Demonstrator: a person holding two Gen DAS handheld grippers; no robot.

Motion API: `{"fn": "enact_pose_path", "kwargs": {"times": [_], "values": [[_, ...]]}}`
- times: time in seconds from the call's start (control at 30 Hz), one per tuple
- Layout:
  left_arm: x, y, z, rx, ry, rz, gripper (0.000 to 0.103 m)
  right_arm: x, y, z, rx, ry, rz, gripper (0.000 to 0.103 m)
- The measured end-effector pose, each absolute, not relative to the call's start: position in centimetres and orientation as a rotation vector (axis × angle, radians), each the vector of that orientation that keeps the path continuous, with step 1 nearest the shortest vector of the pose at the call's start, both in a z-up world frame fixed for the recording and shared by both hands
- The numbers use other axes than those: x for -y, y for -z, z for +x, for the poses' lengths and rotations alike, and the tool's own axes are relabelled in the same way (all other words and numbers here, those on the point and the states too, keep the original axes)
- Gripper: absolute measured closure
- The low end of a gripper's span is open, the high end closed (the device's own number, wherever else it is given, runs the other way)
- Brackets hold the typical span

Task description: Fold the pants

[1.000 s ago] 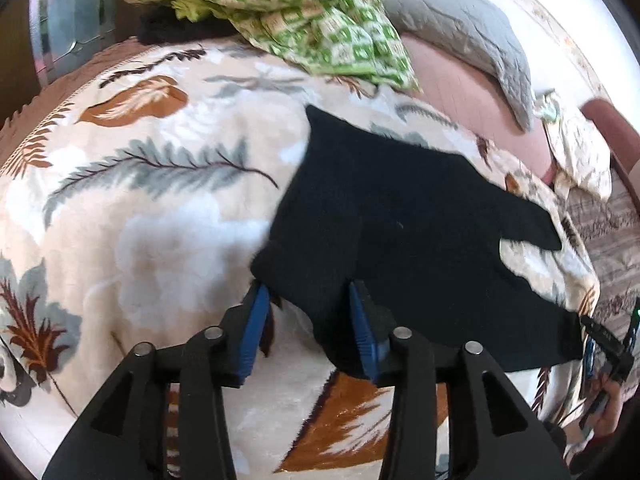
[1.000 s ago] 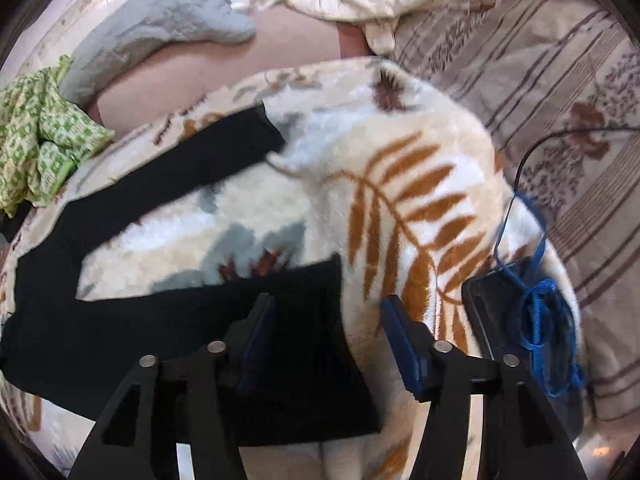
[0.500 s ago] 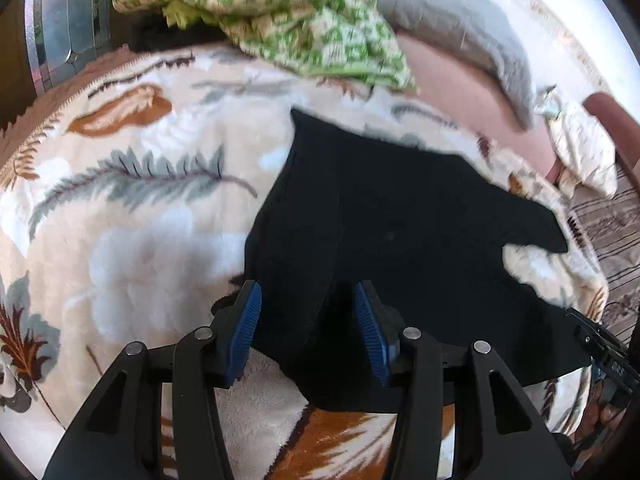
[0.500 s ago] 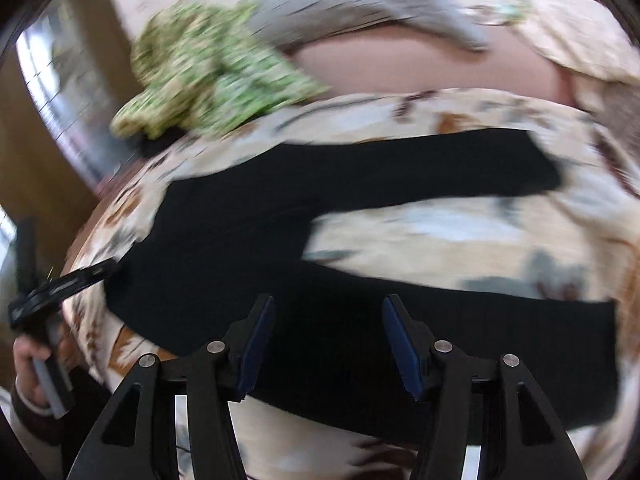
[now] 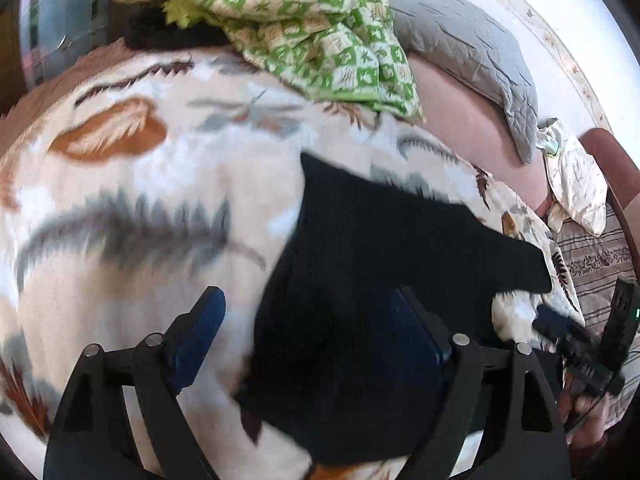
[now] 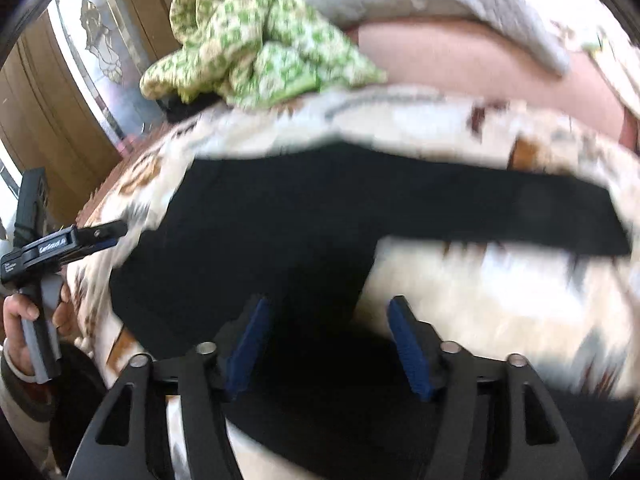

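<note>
Left claw (image 5: 308, 332) spread wide over the waist end of the black pants (image 5: 360, 280), holding nothing. Right claw (image 6: 330, 344) likewise parted, above the crotch, nothing between its pads. We see the pants lying flat on the bed's leaf-print blanket (image 5: 140, 208), legs splayed toward the blanket's right edge. Green checked cloth (image 5: 304, 24) and grey pillow (image 5: 472, 48) lie at the far edge.
</note>
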State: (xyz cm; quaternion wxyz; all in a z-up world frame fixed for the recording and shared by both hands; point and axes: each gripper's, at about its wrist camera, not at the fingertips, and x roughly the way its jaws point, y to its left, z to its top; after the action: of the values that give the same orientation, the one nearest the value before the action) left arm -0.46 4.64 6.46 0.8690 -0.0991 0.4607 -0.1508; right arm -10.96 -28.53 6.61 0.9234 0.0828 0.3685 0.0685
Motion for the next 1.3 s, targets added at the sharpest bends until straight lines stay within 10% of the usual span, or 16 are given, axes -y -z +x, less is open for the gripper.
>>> {"fn": "enact_pose_path", "kwargs": {"times": [0.57,0.63,0.7,0.8,0.83,1.3], "values": [[5.2,-1.7,13.5,-1.041,0.603,0.398,0.017,25.8,-3.8,6.8,-0.853,-0.264,-0.272,0.023],[5.6,-1.1,13.6,-1.013,0.628,0.402,0.017,26.0,-2.5,7.6,-0.895,-0.286,-0.247,0.033],[5.6,-1.0,13.7,-1.012,0.635,0.391,0.017,26.1,-1.9,7.4,-0.892,-0.318,-0.202,0.072],[5.4,-1.7,13.4,-1.003,0.647,0.375,0.057,25.8,-2.5,6.1,-0.837,-0.275,-0.219,0.090],[5.4,-2.1,13.2,-1.007,0.663,0.361,0.088,25.8,-3.0,5.3,-0.816,-0.262,-0.215,0.091],[-0.4,-9.8,-5.1,-0.821,0.740,0.311,0.089,21.6,-9.4,-16.7,-0.638,-0.218,-0.221,0.093]]}}
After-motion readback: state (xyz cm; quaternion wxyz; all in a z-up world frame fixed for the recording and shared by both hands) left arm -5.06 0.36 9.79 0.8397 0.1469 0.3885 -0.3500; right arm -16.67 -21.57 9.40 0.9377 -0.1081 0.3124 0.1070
